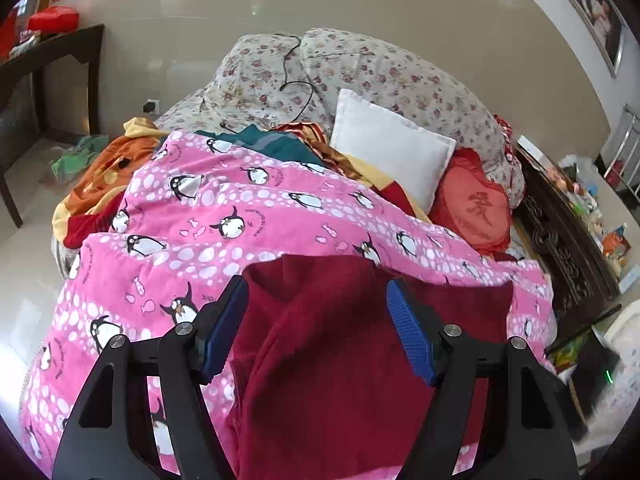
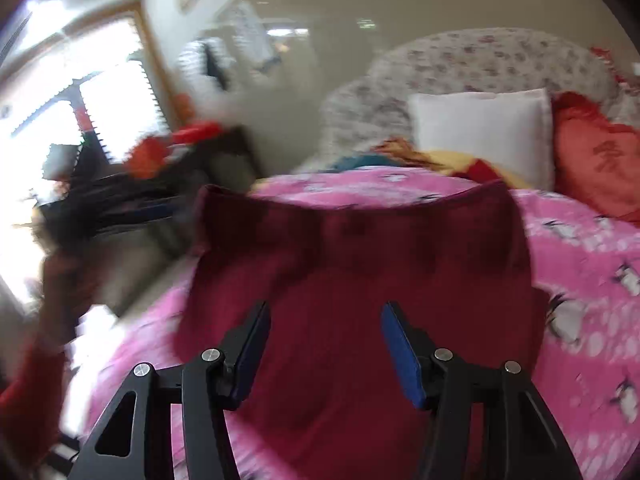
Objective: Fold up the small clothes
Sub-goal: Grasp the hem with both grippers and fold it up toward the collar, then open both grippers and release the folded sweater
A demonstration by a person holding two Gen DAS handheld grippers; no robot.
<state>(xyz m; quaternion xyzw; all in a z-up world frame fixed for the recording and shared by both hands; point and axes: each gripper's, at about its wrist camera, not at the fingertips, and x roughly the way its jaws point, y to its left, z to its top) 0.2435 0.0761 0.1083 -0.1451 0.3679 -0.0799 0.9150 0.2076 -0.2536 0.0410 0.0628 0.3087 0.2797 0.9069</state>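
Bed with a pink penguin quilt (image 1: 224, 240) spread as the work surface; floral bedding (image 1: 360, 68), a white pillow (image 1: 392, 156) and a red cushion (image 1: 476, 208) are heaped at the far end. A dark red garment (image 1: 340, 352) lies flat on the quilt's near part, apparently already doubled over, its far edge fairly straight and a lengthwise crease running down its left portion. Judged from this, one fold is laid and at least one more, plus smoothing, remains. Open quilt lies to the left and beyond the garment; a carved dark wooden frame (image 1: 560, 240) bounds the right side. The left gripper (image 1: 316, 300) and right gripper (image 2: 324, 320) both hover over the garment, jaws apart, pads clear of cloth, holding nothing.
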